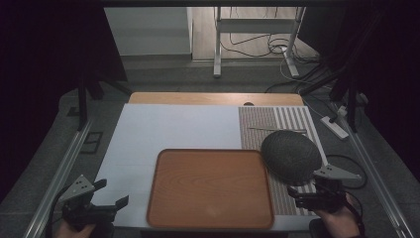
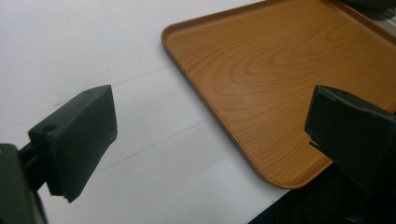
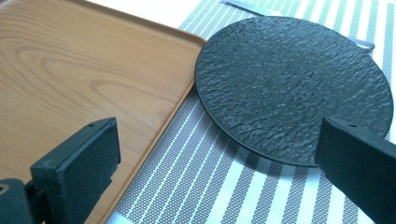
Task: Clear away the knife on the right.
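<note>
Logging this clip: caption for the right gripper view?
Open right claw hovers over striped placemat, facing black textured plate beside wooden tray.

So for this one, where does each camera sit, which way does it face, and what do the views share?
High view: above the person's side, looking forward and down on the table; both hands, left tongs and right tongs show.
Left gripper view: rides the left tongs, open, facing the wooden tray.
Right gripper view: rides the right tongs, open, facing the black plate on the striped mat.
Shared: the tray shows in all three.
</note>
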Motion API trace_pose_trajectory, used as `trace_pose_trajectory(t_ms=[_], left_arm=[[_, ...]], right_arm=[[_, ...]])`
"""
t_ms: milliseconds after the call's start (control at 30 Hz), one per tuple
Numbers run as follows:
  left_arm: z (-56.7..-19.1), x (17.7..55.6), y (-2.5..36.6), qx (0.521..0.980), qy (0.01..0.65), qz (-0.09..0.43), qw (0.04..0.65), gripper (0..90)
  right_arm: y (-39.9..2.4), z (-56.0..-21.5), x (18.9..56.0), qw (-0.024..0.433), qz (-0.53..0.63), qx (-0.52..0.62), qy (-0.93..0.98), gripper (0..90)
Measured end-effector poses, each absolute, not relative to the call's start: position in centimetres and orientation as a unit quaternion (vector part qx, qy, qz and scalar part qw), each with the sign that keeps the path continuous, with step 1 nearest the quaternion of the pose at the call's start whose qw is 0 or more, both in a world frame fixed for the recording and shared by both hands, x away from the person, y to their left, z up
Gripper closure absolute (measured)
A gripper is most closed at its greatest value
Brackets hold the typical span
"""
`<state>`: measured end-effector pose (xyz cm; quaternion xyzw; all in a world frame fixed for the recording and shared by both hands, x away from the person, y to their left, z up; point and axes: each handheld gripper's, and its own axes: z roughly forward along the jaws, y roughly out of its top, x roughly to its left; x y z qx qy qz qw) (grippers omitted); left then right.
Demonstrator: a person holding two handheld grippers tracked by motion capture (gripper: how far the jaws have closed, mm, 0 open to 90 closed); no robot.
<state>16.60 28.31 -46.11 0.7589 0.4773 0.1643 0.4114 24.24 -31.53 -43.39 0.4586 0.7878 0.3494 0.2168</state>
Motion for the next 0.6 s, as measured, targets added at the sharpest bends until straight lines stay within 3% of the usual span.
trace_pose_trajectory(t_ms=[600], left_arm=[[-46.14,16.63,28.49,0.753,0.486,0.163,0.414,3.3]], right_arm=[[-31.26,-43.52,24.5,0.203,0.336,0.453,0.801,1.0]])
